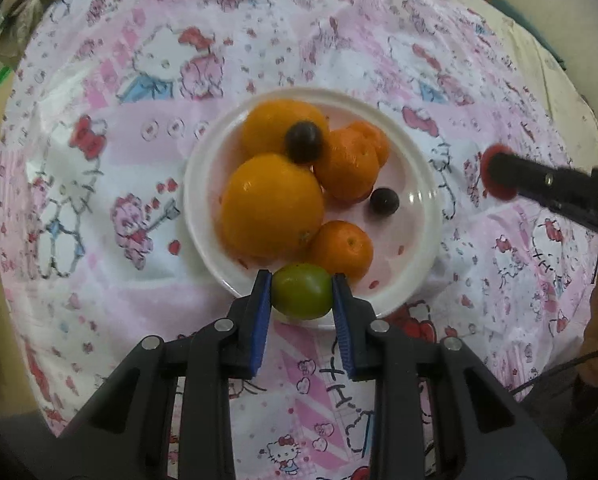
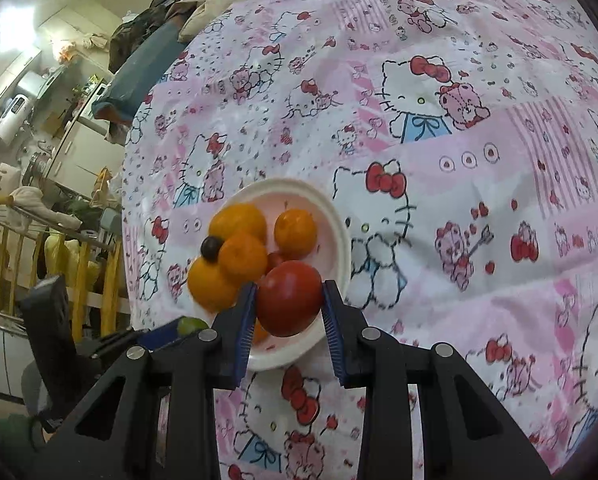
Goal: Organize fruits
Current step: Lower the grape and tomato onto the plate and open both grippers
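Where red fruit (image 2: 289,298) sits, plate (image 2: 341,236) hidden

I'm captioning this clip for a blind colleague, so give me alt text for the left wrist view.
The left gripper clamps a small green fruit over the near rim of a white plate holding oranges, tangerines and two dark grapes, on a pink cartoon-cat tablecloth. At right, the right gripper carries a red fruit.

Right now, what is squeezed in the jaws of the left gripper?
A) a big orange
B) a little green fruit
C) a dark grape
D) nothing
B: the left gripper has its blue jaws pressed on both sides of the little green fruit, at the near rim of the white plate.
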Motion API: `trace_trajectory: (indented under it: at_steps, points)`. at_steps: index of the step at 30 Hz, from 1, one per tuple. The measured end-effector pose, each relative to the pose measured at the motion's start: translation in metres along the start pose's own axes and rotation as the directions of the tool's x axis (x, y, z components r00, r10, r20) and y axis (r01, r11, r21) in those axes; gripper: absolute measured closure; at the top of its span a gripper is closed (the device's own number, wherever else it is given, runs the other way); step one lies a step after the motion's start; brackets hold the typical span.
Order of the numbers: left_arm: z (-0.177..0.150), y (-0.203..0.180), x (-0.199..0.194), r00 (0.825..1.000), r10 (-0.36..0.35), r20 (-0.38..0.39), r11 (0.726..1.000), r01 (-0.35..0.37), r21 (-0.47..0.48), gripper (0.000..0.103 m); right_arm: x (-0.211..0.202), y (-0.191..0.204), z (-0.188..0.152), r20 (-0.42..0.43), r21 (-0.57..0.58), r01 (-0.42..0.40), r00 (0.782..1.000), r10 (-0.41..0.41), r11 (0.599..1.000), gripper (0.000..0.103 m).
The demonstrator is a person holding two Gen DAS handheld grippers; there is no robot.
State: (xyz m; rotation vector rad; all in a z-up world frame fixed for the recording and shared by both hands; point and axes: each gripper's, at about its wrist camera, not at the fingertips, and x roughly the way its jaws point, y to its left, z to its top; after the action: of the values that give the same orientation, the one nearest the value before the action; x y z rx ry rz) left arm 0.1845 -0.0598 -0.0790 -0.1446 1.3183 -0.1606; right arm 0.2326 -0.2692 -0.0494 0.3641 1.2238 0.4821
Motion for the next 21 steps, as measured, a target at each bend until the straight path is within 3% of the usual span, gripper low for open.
trace_trajectory:
  at_steps: [10, 17, 18, 21]
  points:
    - [0.002, -0.003, 0.013, 1.000, 0.013, -0.023, 1.000, -0.013, 0.017, 0.077, 0.050, -0.020, 0.013, -0.123, 0.022, -0.004, 0.992, 0.007, 1.000, 0.069]
    - [0.001, -0.011, 0.012, 0.998, 0.062, -0.022, 0.996, -0.060, 0.059, 0.075, 0.067, -0.018, 0.018, -0.142, 0.016, -0.011, 0.990, 0.013, 1.000, 0.066]
    - [0.001, -0.012, 0.013, 0.998, 0.064, -0.023, 0.996, -0.062, 0.061, 0.074, 0.067, -0.018, 0.018, -0.140, 0.019, -0.009, 0.990, 0.012, 1.000, 0.066]
    - [0.001, -0.014, 0.012, 0.998, 0.054, -0.031, 0.997, -0.052, 0.058, 0.054, 0.066, -0.015, 0.019, -0.128, 0.006, -0.008, 0.992, 0.008, 1.000, 0.066]
